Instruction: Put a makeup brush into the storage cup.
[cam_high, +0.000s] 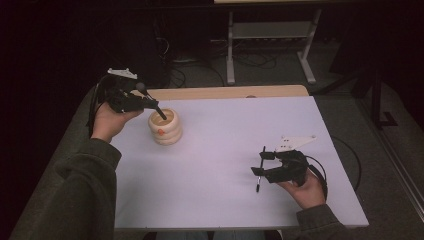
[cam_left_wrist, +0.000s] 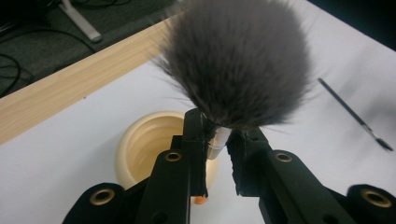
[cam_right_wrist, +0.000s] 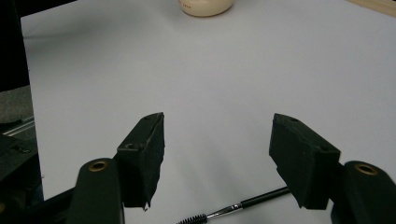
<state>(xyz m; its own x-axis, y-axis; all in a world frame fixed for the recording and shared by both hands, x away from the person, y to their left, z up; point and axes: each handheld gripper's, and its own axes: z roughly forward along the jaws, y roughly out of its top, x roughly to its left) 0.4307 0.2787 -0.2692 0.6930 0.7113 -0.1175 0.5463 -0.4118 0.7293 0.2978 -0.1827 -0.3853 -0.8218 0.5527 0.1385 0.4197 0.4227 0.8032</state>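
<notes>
Cream holder (cam_high: 165, 126) on table (cam_high: 225, 150): left claw (cam_left_wrist: 217, 140) pinches brush (cam_left_wrist: 238, 60) above it; right claw (cam_right_wrist: 217, 149) spread, well away, over wand (cam_right_wrist: 233, 208).

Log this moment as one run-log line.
left gripper: shut on brush, above cup | right gripper: open, over spoolie | table: white
</notes>
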